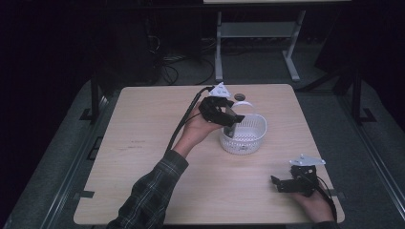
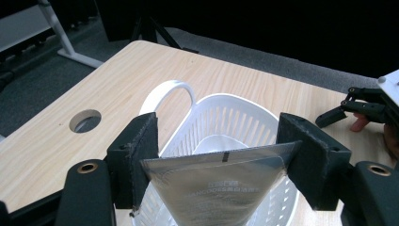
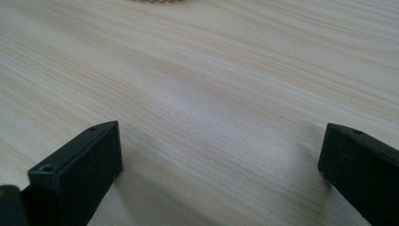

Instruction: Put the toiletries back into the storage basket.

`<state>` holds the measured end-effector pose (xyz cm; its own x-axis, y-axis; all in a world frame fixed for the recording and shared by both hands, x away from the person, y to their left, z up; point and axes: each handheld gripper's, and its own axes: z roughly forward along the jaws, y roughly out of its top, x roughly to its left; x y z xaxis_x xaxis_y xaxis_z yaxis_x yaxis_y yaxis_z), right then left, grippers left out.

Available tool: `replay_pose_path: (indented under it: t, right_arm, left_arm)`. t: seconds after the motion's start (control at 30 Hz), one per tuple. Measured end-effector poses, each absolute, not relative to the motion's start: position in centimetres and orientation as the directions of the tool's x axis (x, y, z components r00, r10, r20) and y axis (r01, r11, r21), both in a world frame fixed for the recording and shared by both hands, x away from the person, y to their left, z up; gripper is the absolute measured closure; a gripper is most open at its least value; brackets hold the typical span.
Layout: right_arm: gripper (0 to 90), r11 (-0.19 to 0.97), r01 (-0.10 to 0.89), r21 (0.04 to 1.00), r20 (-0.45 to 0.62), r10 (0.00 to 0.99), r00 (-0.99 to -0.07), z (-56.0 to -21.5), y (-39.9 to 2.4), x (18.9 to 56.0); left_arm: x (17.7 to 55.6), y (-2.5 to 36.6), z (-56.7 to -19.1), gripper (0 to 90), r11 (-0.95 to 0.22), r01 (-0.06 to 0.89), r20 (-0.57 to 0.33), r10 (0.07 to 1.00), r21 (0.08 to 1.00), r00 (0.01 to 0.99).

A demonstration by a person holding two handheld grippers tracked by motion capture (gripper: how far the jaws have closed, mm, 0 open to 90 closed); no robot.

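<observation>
The left gripper (image 2: pixel 219 155) has its jaws clamped on a silver pouch (image 2: pixel 219 181), held over the white basket (image 1: pixel 243 133) near the surface's (image 1: pixel 143 143) centre. It looks like the drop-in step; next, lower and release. The right gripper (image 1: pixel 286 183) rests at 5 o'clock, its 2 jaws apart, empty.

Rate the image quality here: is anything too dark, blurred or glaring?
High view: dim, surroundings nearly black, table evenly lit, basket and both tongs readable. Left gripper view: bright; basket sharp, silver pouch catches mild sheen, its print too soft to read. Right gripper view: wood grain clear mid-frame, softer toward the top, jaws cast faint shadows; no glare.
</observation>
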<state>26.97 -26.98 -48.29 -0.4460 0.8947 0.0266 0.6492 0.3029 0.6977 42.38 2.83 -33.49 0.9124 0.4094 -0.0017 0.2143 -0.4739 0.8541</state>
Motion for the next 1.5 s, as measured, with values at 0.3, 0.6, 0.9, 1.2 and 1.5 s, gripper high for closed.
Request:
replay_pose_path:
  t: [0.3, 0.6, 0.9, 1.2, 1.5]
  right_arm:
    - [0.0, 0.301, 0.651, 0.697, 0.029, 0.895, -0.445, -48.3, -27.0, 27.0]
    - [0.0, 0.305, 0.649, 0.697, 0.027, 0.893, -0.449, -48.3, -27.0, 27.0]
    - [0.0, 0.307, 0.648, 0.698, 0.024, 0.893, -0.449, -48.3, -27.0, 27.0]
    - [0.0, 0.307, 0.647, 0.698, 0.024, 0.893, -0.450, -48.3, -27.0, 27.0]
    - [0.0, 0.307, 0.647, 0.698, 0.025, 0.893, -0.450, -48.3, -27.0, 27.0]
  left_arm:
    - [42.7, 2.8, -34.4, 30.0, -0.488, 0.217, 0.005, 0.414, 0.846, 0.910]
    - [42.9, 2.8, -35.6, 30.0, -0.499, 0.231, -0.001, 0.419, 0.835, 0.908]
    - [43.0, 2.7, -36.4, 30.0, -0.523, 0.234, 0.007, 0.418, 0.820, 0.908]
    - [43.0, 2.6, -36.9, 30.0, -0.534, 0.239, 0.005, 0.415, 0.811, 0.910]
    - [42.8, 2.5, -37.2, 29.8, -0.539, 0.230, 0.017, 0.414, 0.810, 0.910]
